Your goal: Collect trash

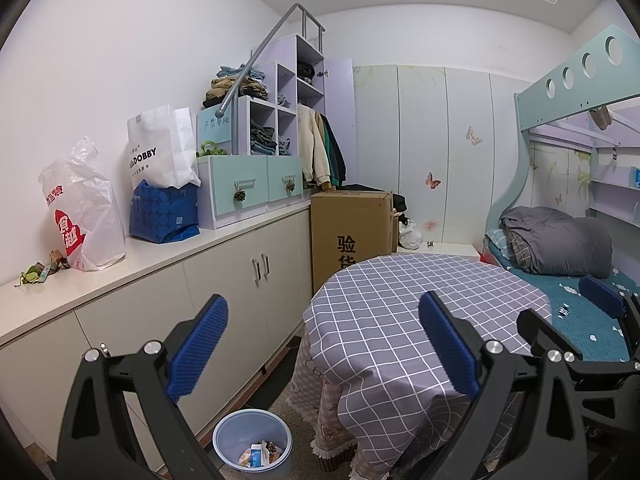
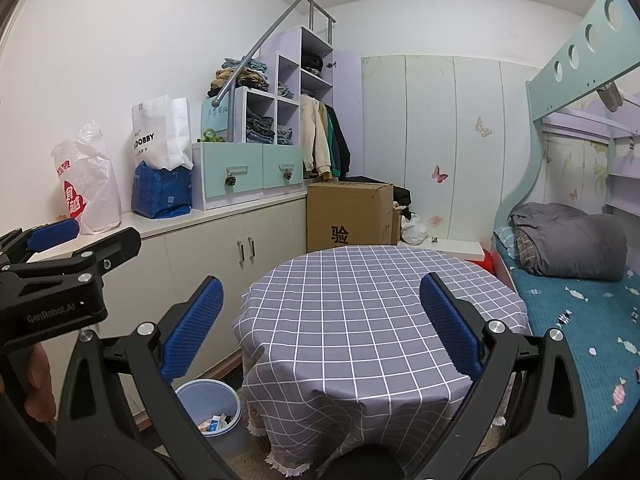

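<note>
A blue-grey trash bin stands on the floor between the cabinet and the round table; it holds cartons and wrappers and also shows in the right wrist view. Crumpled green and brown wrappers lie on the white counter at far left. My left gripper is open and empty, held above the bin and the table's left edge; it also shows at the left of the right wrist view. My right gripper is open and empty over the table, and it shows at the right of the left wrist view.
A round table has a grey checked cloth. The white counter carries a white plastic bag, a white paper bag, a blue bag and a drawer-and-shelf unit. A cardboard box stands behind the table; a bunk bed is on the right.
</note>
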`<state>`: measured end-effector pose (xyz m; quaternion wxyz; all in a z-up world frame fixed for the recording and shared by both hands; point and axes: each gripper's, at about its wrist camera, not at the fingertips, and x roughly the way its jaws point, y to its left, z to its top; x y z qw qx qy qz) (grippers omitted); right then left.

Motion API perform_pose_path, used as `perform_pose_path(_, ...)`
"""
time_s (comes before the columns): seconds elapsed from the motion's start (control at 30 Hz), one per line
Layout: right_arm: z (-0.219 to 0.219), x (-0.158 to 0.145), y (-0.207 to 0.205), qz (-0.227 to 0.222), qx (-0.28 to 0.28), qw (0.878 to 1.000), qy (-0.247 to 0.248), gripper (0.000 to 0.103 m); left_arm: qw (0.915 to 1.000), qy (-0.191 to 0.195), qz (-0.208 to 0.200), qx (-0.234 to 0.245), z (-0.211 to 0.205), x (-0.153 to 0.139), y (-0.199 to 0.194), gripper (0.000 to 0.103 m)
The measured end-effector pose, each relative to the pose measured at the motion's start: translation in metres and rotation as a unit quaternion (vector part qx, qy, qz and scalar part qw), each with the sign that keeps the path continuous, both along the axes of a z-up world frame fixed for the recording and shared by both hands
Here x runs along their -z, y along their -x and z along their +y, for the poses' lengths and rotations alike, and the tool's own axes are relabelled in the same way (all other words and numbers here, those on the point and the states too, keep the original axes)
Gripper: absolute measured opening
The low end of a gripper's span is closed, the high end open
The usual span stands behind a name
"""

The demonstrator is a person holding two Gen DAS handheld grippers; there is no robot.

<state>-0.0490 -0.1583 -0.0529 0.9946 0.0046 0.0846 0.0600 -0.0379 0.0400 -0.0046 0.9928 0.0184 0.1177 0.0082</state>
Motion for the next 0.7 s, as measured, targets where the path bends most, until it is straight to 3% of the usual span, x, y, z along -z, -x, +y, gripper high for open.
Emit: perform_pose_path(0.7,-0.0028,0.0034,-0.0002,0.004,-0.002,1.0,-0.002,0.097,1.0,-0.003,0.004,0.001,0.0035,0.0043,0.0011,0.094)
